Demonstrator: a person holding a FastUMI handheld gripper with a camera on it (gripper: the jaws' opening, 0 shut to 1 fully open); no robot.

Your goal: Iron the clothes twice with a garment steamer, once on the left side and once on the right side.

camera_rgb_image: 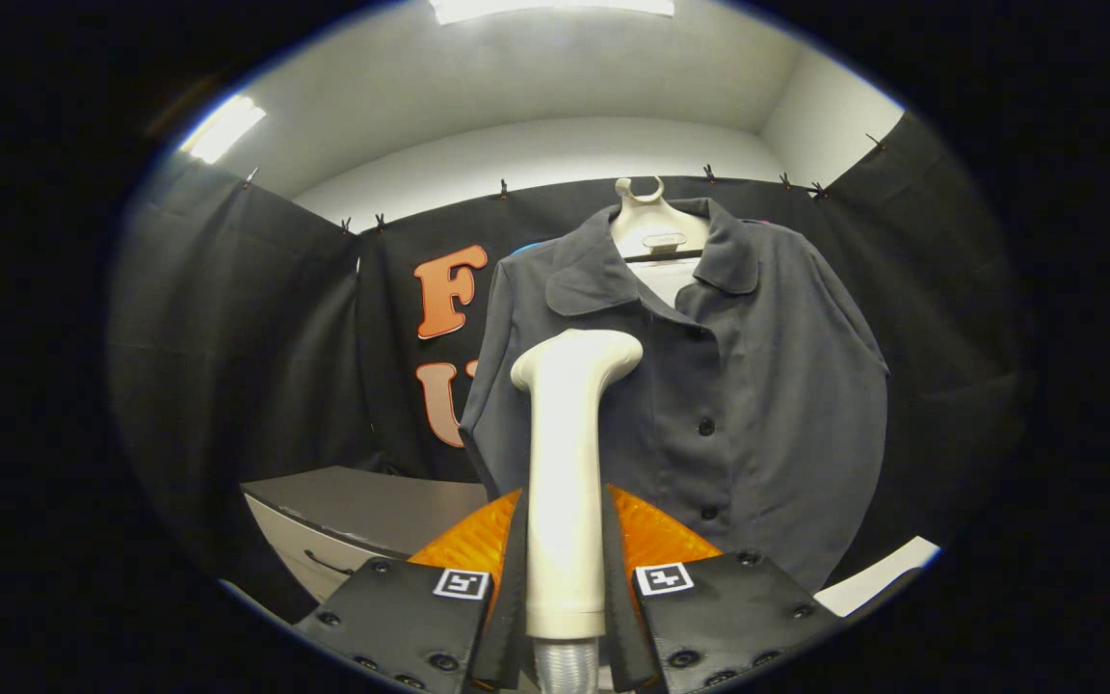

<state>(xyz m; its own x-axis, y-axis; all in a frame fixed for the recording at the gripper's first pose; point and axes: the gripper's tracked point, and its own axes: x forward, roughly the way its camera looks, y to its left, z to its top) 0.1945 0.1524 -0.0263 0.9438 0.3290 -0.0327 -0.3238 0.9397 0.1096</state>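
Gripper view: claw [565, 540] clamped on the handle of the garment steamer [567, 463], both fingers pressed against its sides. Handle standing upright between the fingers, head bent over toward the cloth, ribbed hose [565, 667] trailing down from the base. Beyond the fingers, straight ahead and slightly to the right, a dark button-up shirt [709, 386] hung on a pale hanger [651, 226], collar open, row of buttons running down the front. Steamer head up at chest height, in front of the panel left of the button line; whether touching the fabric or just short of it, cannot tell. Low and to the left of the claw, a grey worktop [372, 501] with a drawer front below it.

Judged as the opening of the left-side pass: steamer already in hand and raised, head lined up with the upper part of the left panel. Next move likely calls for bringing the head flat against the cloth and drawing it steadily down that panel, holding the grip firm on the handle, then shifting across the button line for the right-side pass. Hanging shirt free to swing away under pressure, so light contact advisable.
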